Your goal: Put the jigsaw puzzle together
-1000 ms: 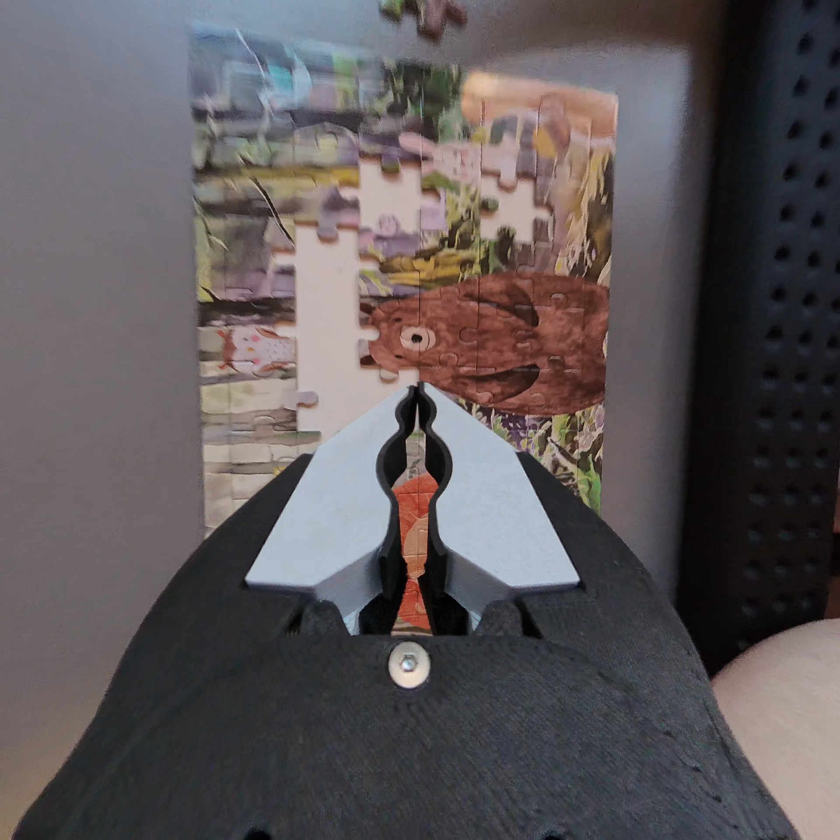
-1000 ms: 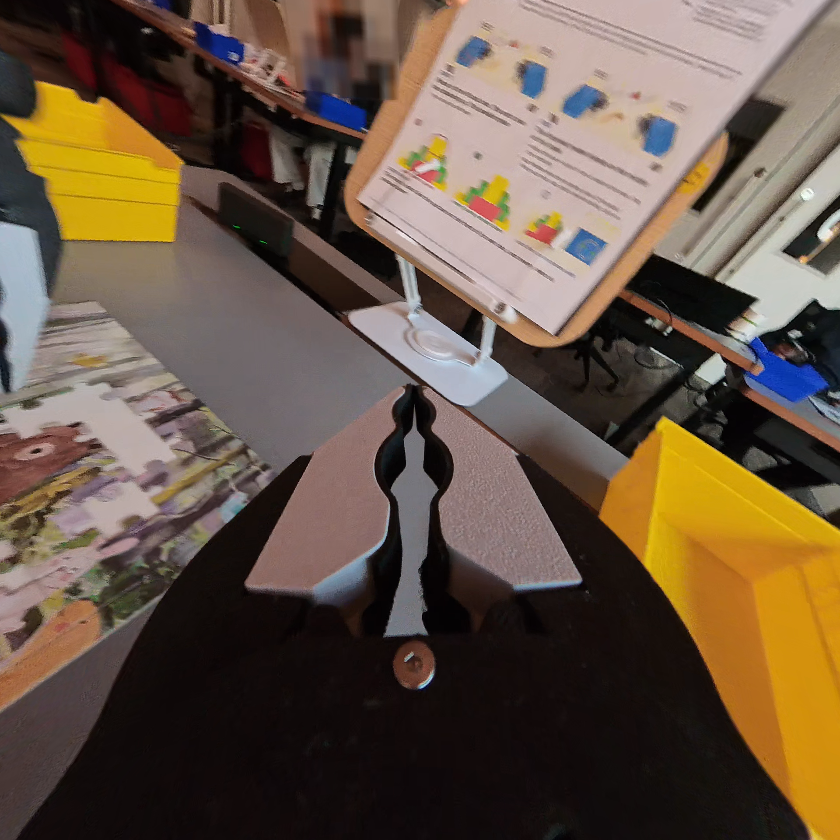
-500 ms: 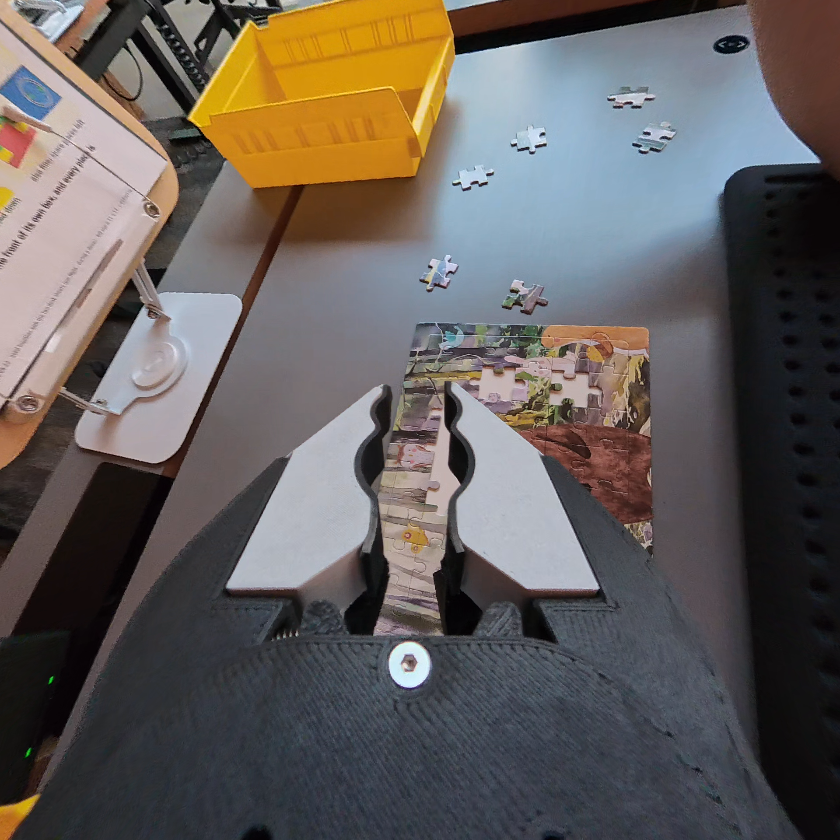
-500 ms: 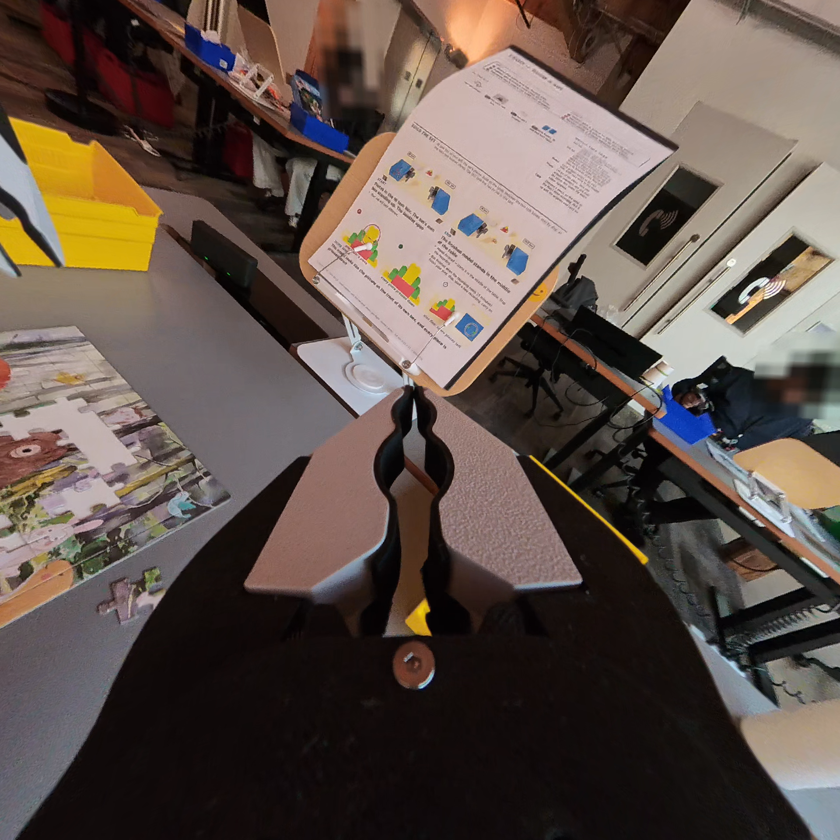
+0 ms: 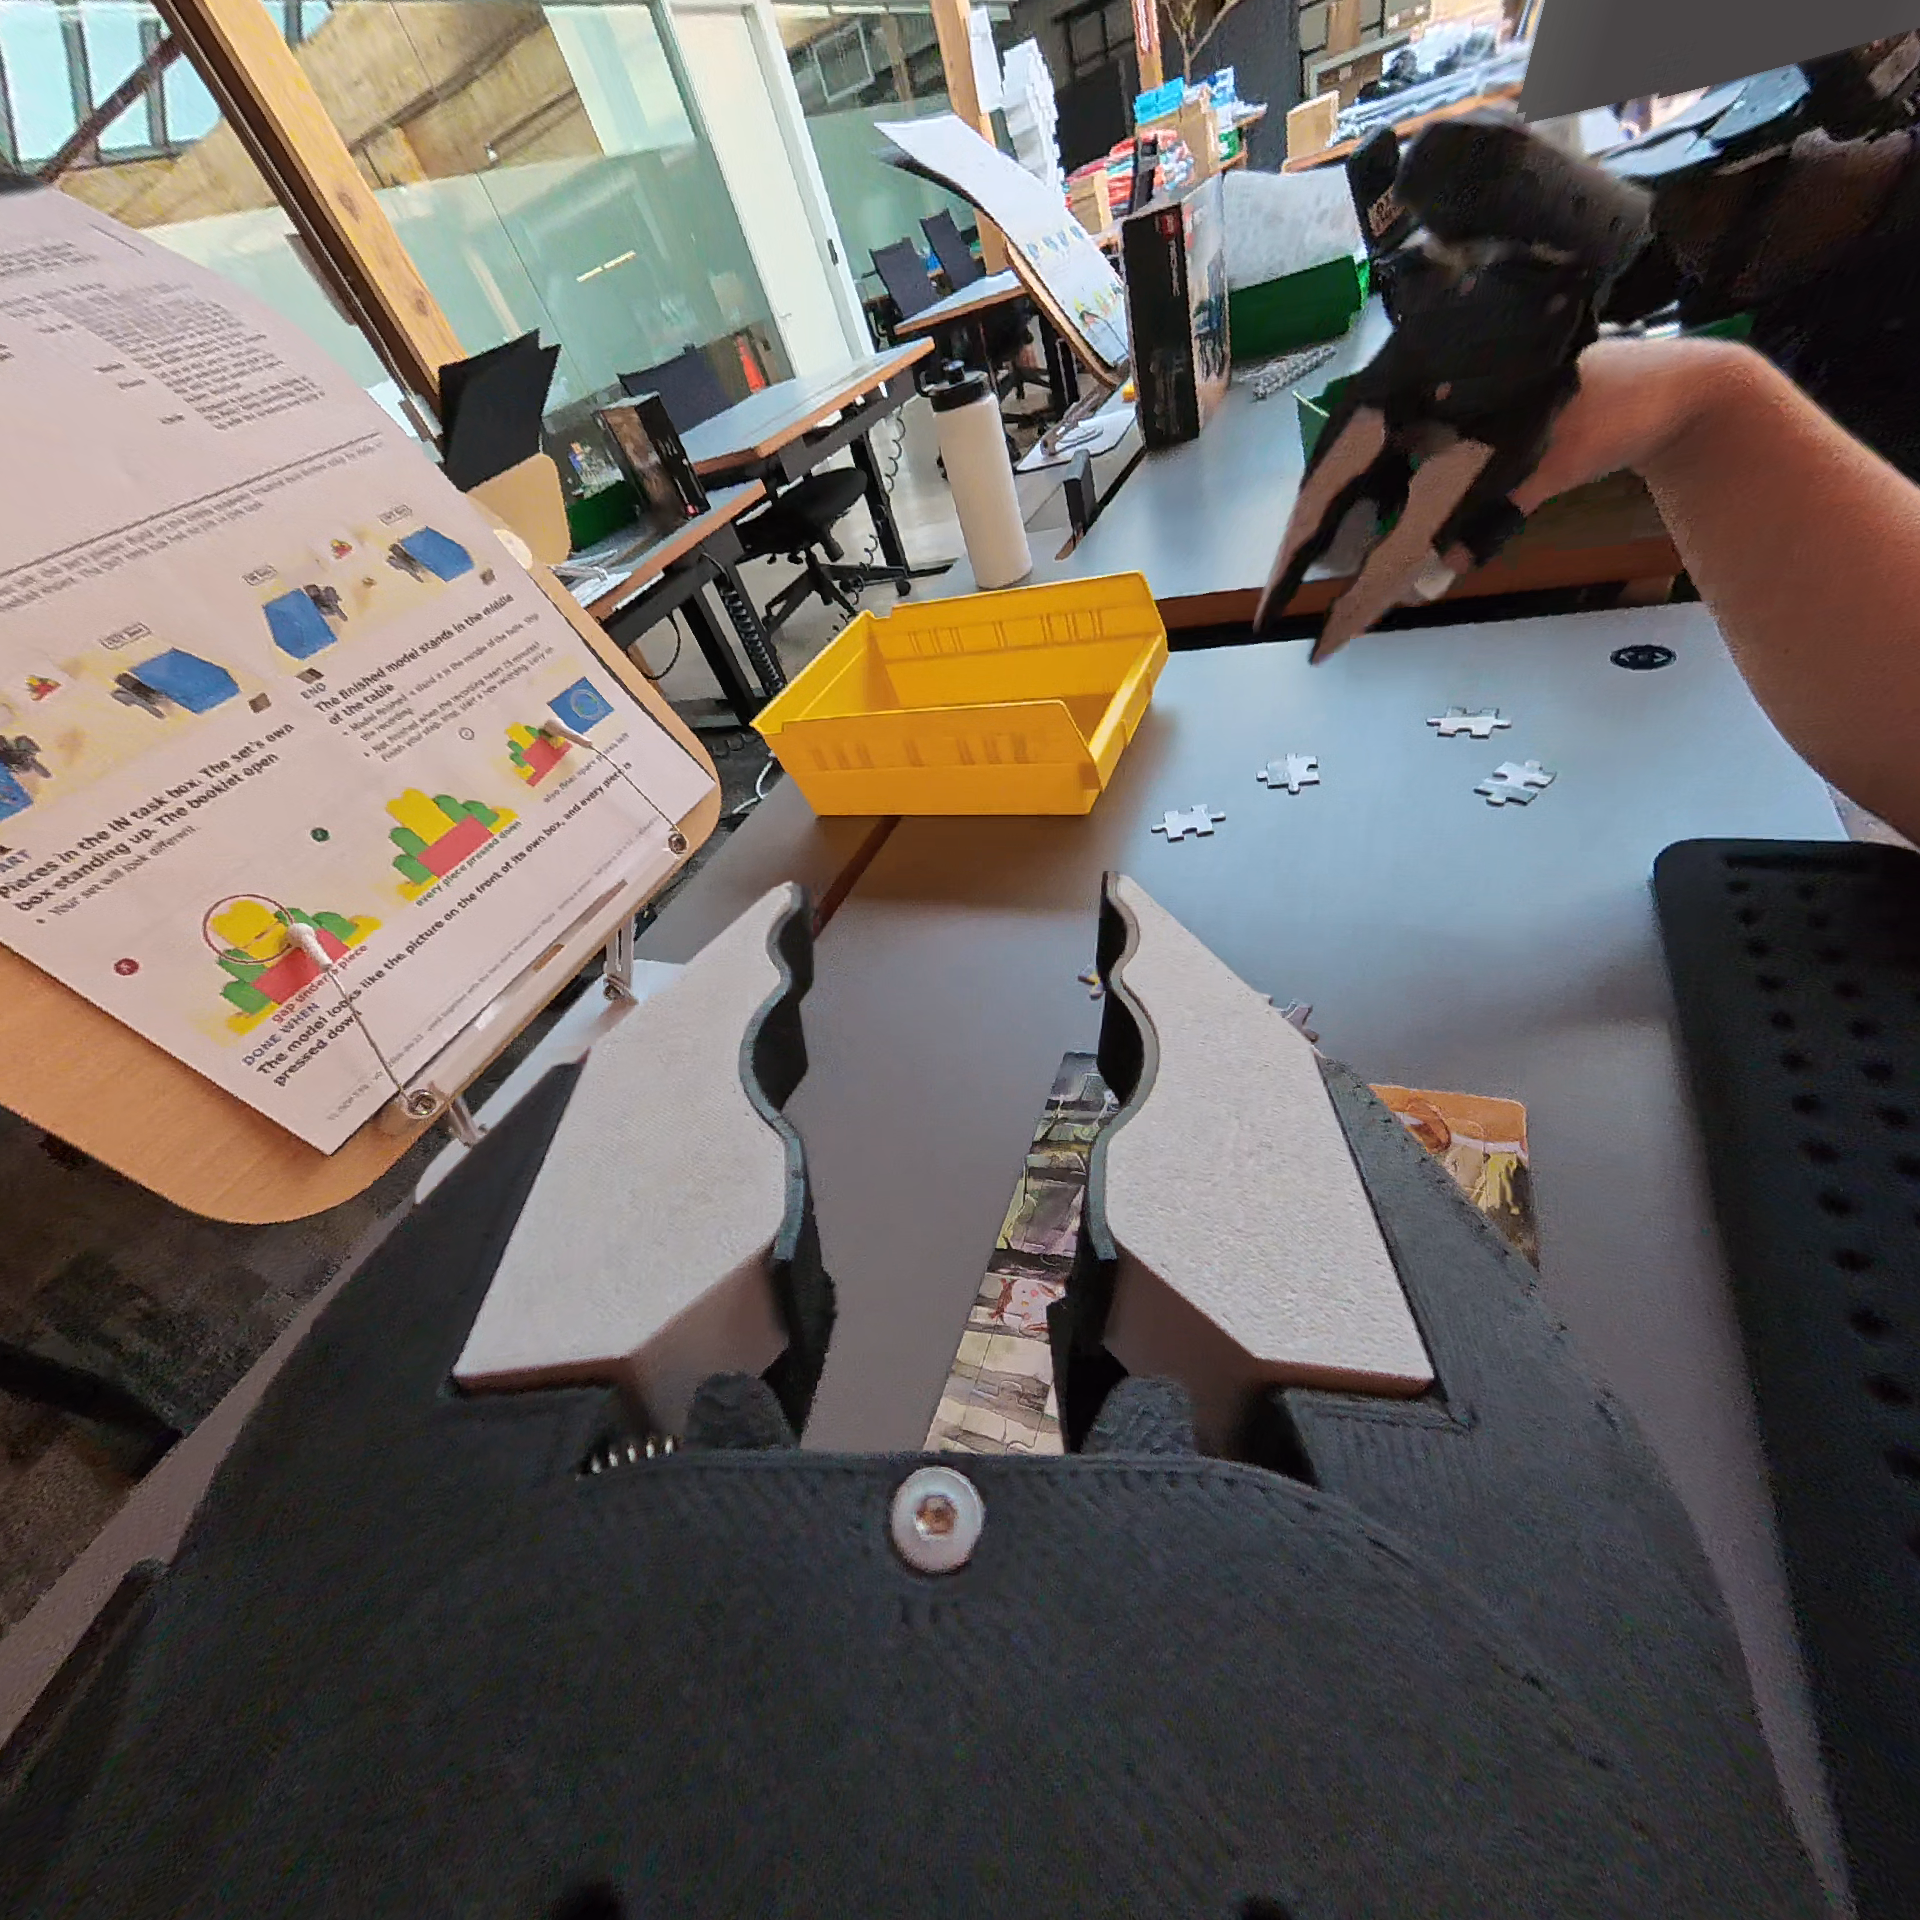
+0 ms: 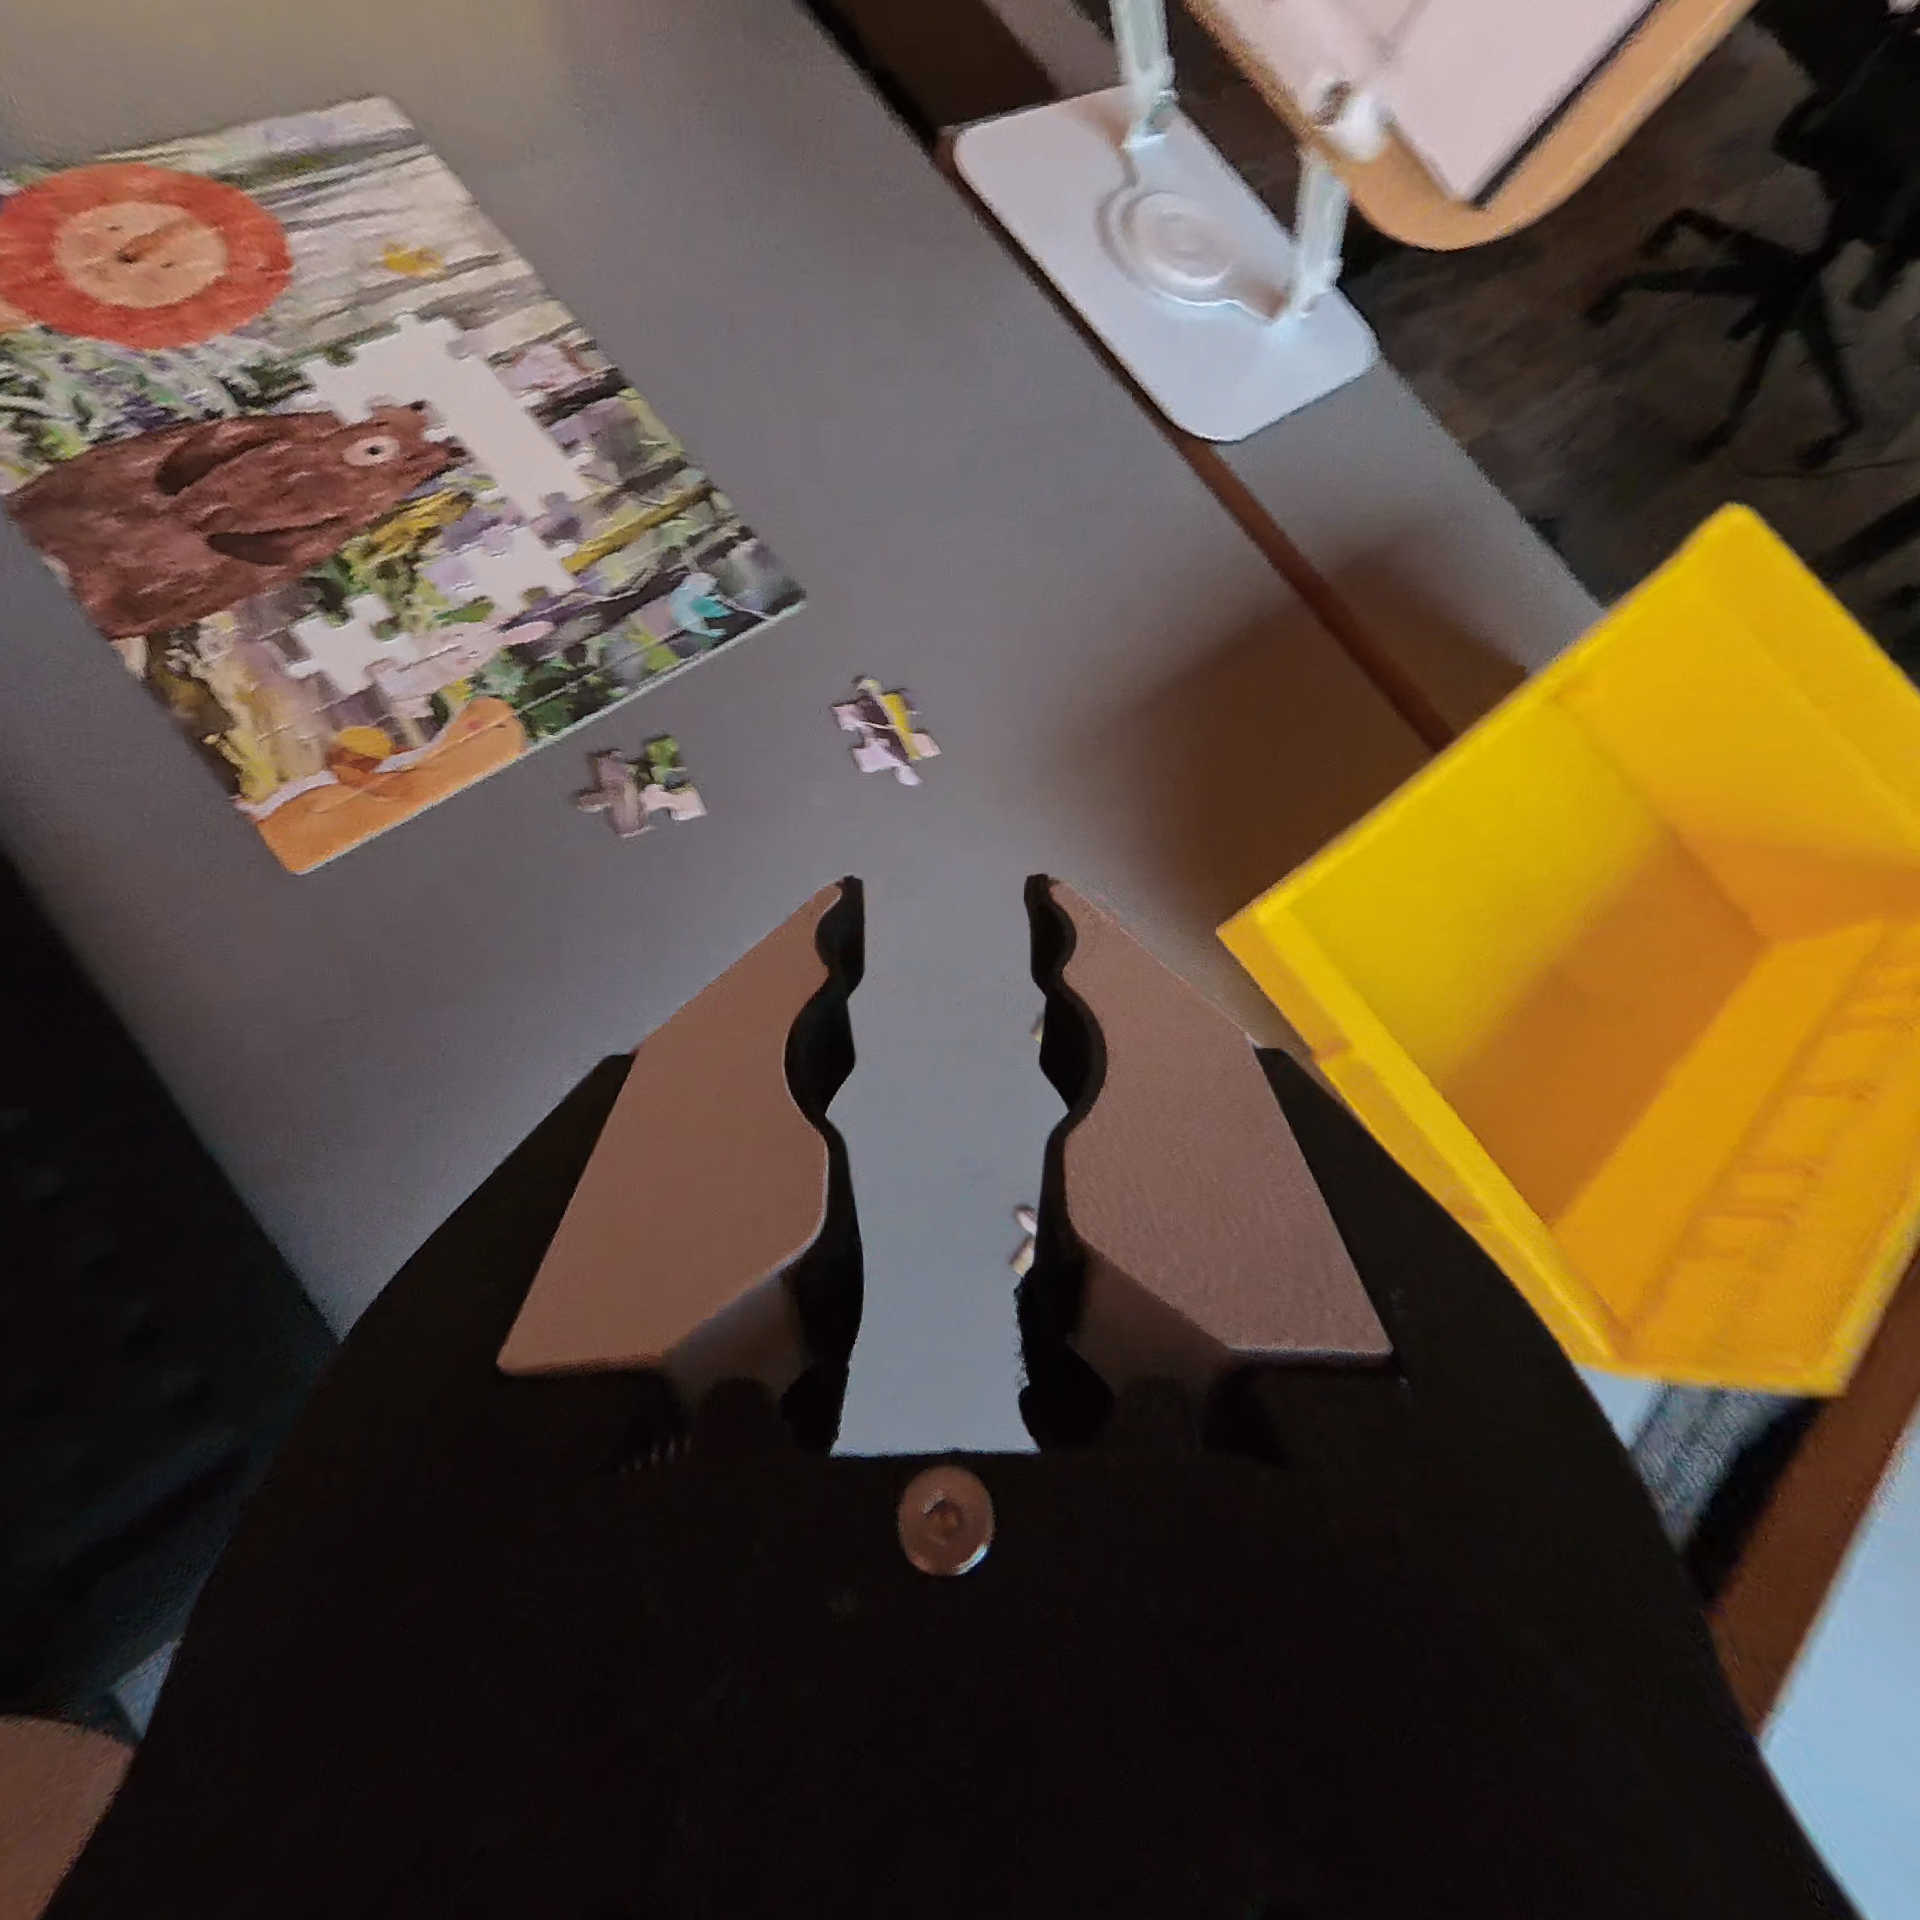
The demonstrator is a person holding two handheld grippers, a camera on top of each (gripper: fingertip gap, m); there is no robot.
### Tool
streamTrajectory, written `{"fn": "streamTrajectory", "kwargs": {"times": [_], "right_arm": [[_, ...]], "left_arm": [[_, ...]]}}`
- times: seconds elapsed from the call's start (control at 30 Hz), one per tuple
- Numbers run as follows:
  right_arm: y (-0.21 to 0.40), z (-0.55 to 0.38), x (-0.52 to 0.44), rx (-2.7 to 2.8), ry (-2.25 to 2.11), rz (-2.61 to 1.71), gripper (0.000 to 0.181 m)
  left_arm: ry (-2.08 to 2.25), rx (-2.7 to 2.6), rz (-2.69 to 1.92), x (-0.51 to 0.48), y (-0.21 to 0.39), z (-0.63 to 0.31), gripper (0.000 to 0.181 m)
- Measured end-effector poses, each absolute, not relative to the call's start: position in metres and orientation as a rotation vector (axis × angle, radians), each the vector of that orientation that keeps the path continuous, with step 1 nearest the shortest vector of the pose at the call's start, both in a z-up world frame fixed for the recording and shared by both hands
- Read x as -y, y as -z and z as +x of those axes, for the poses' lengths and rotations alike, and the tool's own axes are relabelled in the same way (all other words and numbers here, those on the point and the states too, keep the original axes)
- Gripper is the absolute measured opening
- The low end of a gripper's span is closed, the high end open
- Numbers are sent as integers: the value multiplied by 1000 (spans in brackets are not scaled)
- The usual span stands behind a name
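My right gripper [image 6: 943,883] hangs empty over the grey bench [image 6: 987,540], fingers apart; my left gripper [image 5: 951,904] is spread too. Just ahead lie two loose pieces [image 6: 642,795], beyond them the gapped puzzle [image 6: 343,468]. I'd drop low and pinch one edge squarely.

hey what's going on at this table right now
A person holds a two-finger gripper in each hand and is assembling a jigsaw puzzle on a grey table. The picture is mostly built, with a few white gaps left. Both the left gripper and the right gripper are open and empty. Loose pieces lie on the table beside the puzzle, near an empty yellow bin.
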State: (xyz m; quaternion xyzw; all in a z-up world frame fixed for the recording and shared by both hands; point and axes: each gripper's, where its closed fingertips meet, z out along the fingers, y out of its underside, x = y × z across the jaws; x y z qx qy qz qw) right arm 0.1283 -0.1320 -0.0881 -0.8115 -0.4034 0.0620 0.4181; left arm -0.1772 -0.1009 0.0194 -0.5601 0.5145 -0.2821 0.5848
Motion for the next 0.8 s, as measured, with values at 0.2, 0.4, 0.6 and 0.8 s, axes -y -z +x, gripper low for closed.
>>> {"fn": "streamTrajectory", "kwargs": {"times": [0.2,0.4,0.6,0.8], "right_arm": [[171,60,150,1280,-297,-2155,29],[215,26,144,1422,-402,-2093,36],[223,17,134,1392,-453,-2005,36],[237,17,132,1385,-472,-2039,37]], "left_arm": [[702,-1162,-1270,109,-35,-187,57],[686,-1190,-1259,115,-36,-190,57],[673,-1190,-1283,111,-33,-191,67],[676,-1200,-1274,114,-33,-192,64]]}}
